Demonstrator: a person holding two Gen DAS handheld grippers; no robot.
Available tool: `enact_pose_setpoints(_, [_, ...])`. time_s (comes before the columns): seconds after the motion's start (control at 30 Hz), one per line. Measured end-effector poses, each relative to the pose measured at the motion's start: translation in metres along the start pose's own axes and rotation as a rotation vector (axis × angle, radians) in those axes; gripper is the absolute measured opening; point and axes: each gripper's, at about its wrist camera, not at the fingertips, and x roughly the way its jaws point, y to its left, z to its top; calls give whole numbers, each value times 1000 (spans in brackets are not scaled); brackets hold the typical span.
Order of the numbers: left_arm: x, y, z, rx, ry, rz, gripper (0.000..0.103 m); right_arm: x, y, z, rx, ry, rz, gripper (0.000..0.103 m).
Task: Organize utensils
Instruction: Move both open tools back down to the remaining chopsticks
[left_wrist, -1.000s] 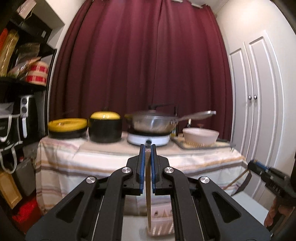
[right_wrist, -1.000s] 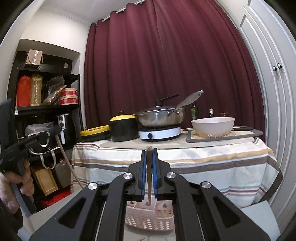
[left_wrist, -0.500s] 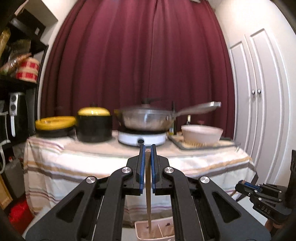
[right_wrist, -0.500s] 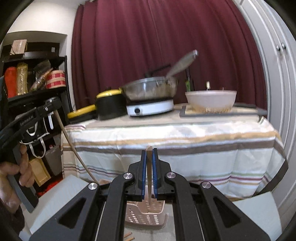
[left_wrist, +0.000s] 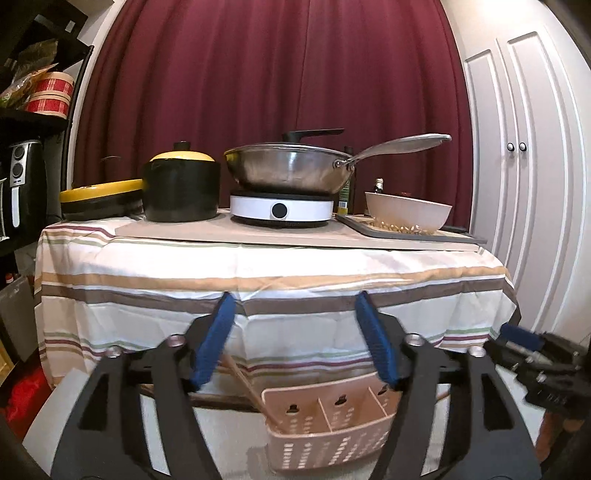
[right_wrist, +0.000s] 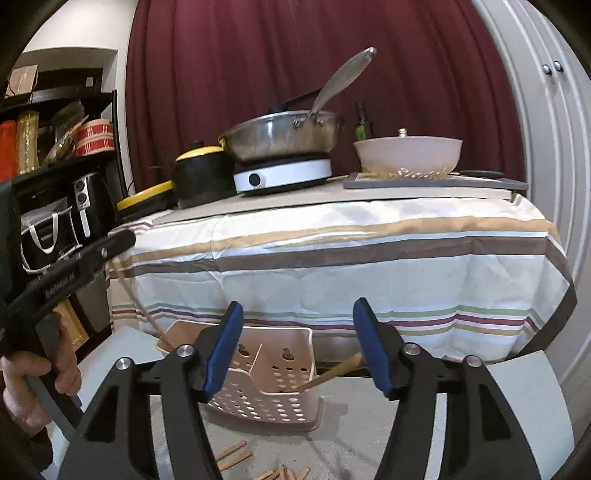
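Two wooden chopsticks (left_wrist: 246, 384) (right_wrist: 330, 373) lean in the pink perforated plastic caddy (left_wrist: 332, 432) on the grey counter (right_wrist: 351, 432), both grippers' (left_wrist: 295, 339) (right_wrist: 297, 347) blue fingers (left_wrist: 216, 339) opening with nothing between them, so withdraw upward, clear of the sticks

Left gripper (left_wrist: 295, 339): matte black angular arms, blue ribbed pads lining the inner faces of the jaws, round silver screw heads at the pivots, two per side. Right gripper (right_wrist: 297, 347): same build, black linkage, blue pads, silver screws. In the right wrist view, at 9 o'clock, the left gripper's black body carries small white lettering, too blurred to read, on a grey handle. The person's hand (right_wrist: 35, 387) wraps that handle; dark sleeve edge at 8 o'clock.
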Motion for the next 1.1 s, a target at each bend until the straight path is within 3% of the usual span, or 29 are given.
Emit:
enact_pose_setpoints(0.27, [-37,8,-21,-6,19,11,84,-48,-5,-8,10,-55,-27,67])
enact_pose_setpoints(0.57, [-96,5,-84,54,67,60,84,-95,-4,-72,-23,-47,-130,67])
enact_pose_setpoints(0.83, [-130,11,-157,39,173,89,83,-108,-5,-148,-25,46,-165,56])
enact_pose_setpoints(1.1, [-144,17,-217,43,293,105,71,-114,-6,-204,-17,135,-167,48])
